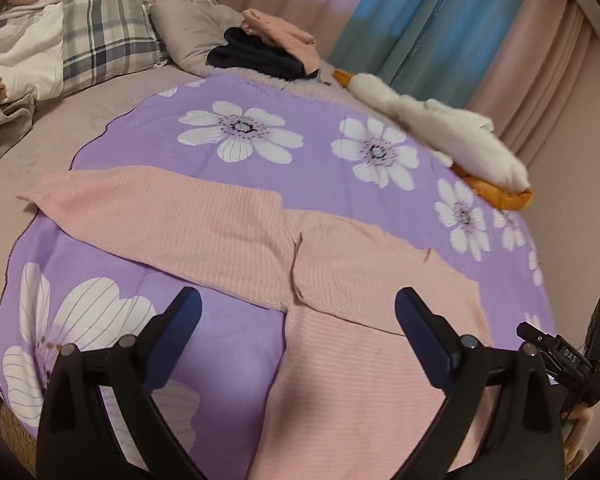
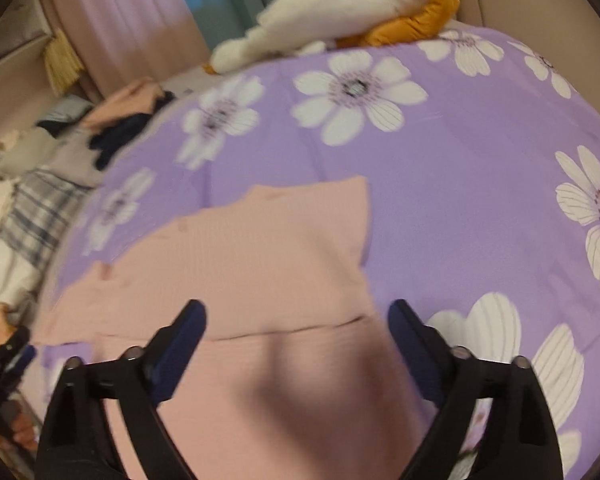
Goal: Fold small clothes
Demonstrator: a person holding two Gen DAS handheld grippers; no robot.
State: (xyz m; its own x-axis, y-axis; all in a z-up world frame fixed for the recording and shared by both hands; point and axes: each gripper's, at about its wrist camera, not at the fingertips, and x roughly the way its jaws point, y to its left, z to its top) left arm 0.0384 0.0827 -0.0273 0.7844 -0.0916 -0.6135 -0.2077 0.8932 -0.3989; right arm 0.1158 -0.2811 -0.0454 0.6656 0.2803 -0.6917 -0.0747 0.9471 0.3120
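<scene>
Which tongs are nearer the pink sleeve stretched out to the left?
Left. The left tongs hover open just short of the sleeve; the right tongs hover open over the garment's body, further right.

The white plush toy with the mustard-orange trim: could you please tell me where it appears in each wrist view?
Left wrist view: the white plush toy with mustard-orange trim lies at upper right, along the far edge of the purple flowered quilt.
Right wrist view: the toy lies at top centre, beyond the quilt.
Shared landmark: the blue-green curtain behind the toy.
</scene>
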